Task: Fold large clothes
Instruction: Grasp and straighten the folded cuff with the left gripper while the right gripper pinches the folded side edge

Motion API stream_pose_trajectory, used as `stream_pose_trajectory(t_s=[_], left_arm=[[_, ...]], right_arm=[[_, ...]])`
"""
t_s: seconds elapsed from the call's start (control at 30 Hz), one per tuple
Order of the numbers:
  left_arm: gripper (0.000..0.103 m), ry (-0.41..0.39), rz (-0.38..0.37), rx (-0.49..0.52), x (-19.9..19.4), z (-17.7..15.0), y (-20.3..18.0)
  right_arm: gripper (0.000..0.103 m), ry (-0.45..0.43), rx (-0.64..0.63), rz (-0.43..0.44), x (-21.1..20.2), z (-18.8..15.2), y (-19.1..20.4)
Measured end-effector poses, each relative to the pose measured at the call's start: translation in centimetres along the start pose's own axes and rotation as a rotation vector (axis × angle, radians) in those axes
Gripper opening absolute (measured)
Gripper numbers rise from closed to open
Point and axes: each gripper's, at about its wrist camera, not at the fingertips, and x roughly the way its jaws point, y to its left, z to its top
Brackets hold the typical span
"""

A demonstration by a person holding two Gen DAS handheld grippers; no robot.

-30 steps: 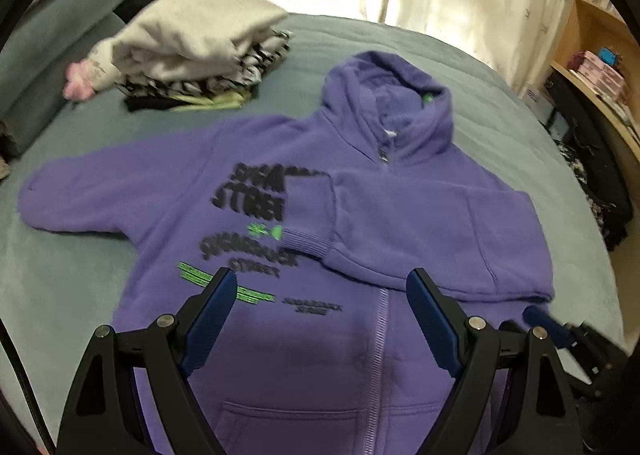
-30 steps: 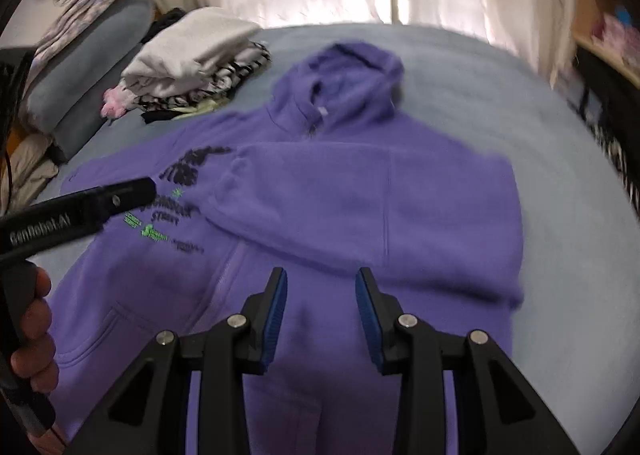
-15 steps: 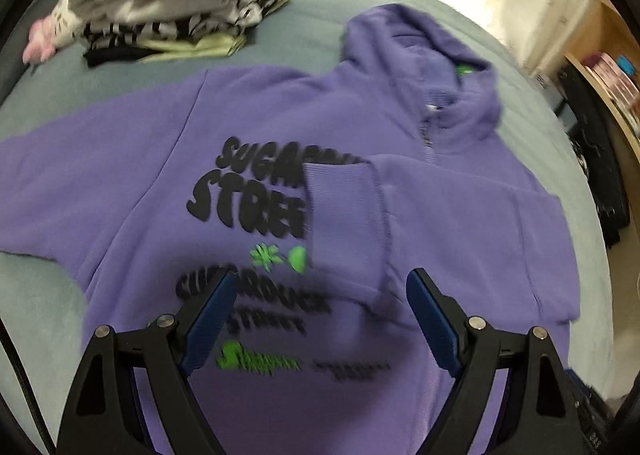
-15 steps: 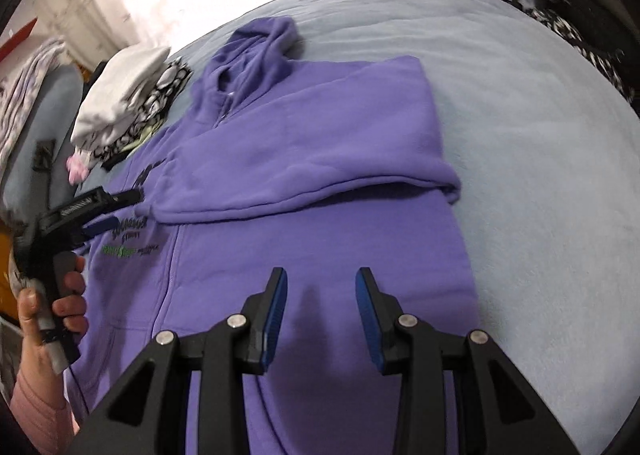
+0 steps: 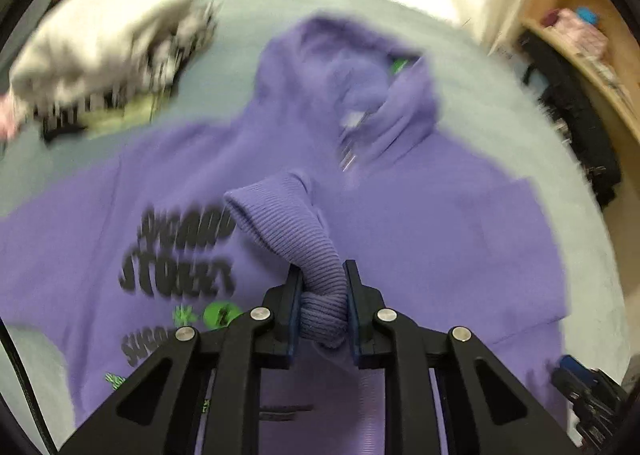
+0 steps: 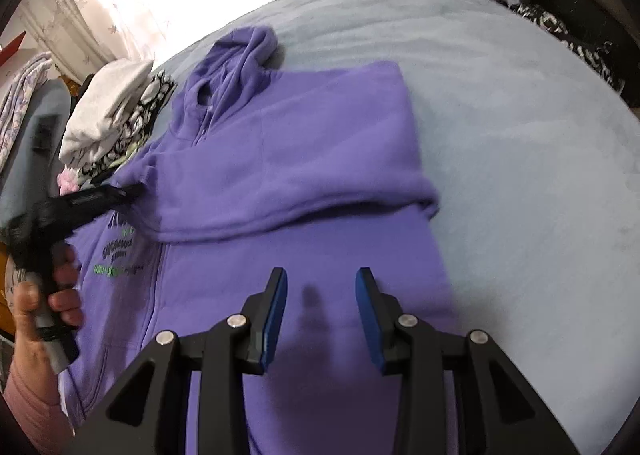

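Note:
A purple zip hoodie (image 5: 420, 223) with black and green print lies face up on the bed, its right sleeve folded across the chest. My left gripper (image 5: 322, 275) is closing its jaws on that sleeve's ribbed cuff (image 5: 288, 223); the pads press the bunched cuff, which stands up off the chest. In the right wrist view the hoodie (image 6: 300, 159) fills the middle, and the left gripper (image 6: 134, 187) reaches in from the left, held by a hand (image 6: 40, 295). My right gripper (image 6: 322, 279) hovers open over the hoodie's lower body, nothing between its fingers.
A pile of folded clothes (image 6: 116, 111) sits at the bed's far left, beside the hood. Grey-blue bedding (image 6: 520, 135) spreads to the right of the hoodie. A wooden shelf (image 5: 580, 55) and dark items stand beyond the bed's right edge. Curtains hang behind.
My left gripper moved forward over the printed chest to the folded sleeve, shut on its cuff and raised it. The right gripper rolled, and its view swung toward the hoodie's right side.

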Motion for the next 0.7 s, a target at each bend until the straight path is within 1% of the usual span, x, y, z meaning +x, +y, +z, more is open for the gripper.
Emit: stream_pose_trajectory(t_s=[0.03,0.1,0.13,0.2,0.23,0.27,0.3,0.33,0.37,0.4,0.43,0.47,0.5,0.53,0.6,0.67,0.7], left_arm=[[0.016,-0.042,-0.016,0.006,-1.4,0.7,-0.5],[0.016,-0.100,-0.038,-0.005,-3.6,1.7,-0.4],[0.016,-0.113,-0.045,-0.020,-4.3,2.2,0.1],[0.018,-0.113,-0.027,-0.044,-4.3,2.7,1.3],[0.020,-0.090,0.000,-0.052,-3.5,2.7,2.2],[0.027,-0.052,0.024,-0.059,-2.5,2.3,3.1],[0.028,-0.016,0.038,-0.066,-1.6,1.8,4.0],[0.029,0.037,0.051,-0.080,-0.1,1.0,5.2],[0.029,0.066,0.062,-0.093,1.0,0.6,5.7],[0.029,0.117,0.081,-0.118,2.5,-0.3,6.9],[0.029,0.149,0.083,-0.138,3.4,-1.1,7.6],[0.030,0.163,0.074,-0.156,3.7,-1.5,8.0],[0.030,0.166,0.044,-0.194,4.0,-1.9,8.9],[0.031,0.156,0.017,-0.222,3.9,-2.0,9.3],[0.035,0.146,-0.015,-0.253,3.8,-1.8,9.8],[0.047,0.146,-0.035,-0.244,4.0,-1.6,9.7],[0.049,0.150,-0.037,-0.234,4.3,-1.6,9.5]], right_arm=[[0.036,-0.008,0.006,-0.006,-0.2,0.3,-0.3],[0.036,-0.024,0.033,-0.021,-0.4,1.3,-1.5],[0.036,-0.029,0.055,-0.034,-0.4,1.9,-2.4],[0.039,-0.037,0.085,-0.039,-0.3,2.7,-3.6],[0.045,-0.036,0.097,-0.042,-0.1,3.0,-4.1],[0.047,-0.032,0.110,-0.046,0.1,3.3,-4.7],[0.050,-0.031,0.119,-0.041,0.4,3.5,-5.0],[0.052,-0.026,0.130,-0.032,0.7,3.7,-5.4],[0.053,-0.015,0.139,-0.019,1.1,3.9,-5.6],[0.055,-0.004,0.142,-0.005,1.6,4.0,-5.6],[0.056,0.014,0.141,0.008,2.3,4.2,-5.6],[0.056,0.024,0.139,0.011,2.8,4.3,-5.7],[0.056,0.035,0.136,0.011,3.3,4.5,-5.6],[0.056,0.044,0.133,0.011,3.9,4.7,-5.6],[0.056,0.055,0.140,0.020,4.9,5.2,-5.6],[0.056,0.066,0.154,0.038,5.9,5.6,-5.7],[0.056,0.071,0.159,0.038,6.3,5.6,-5.7]])
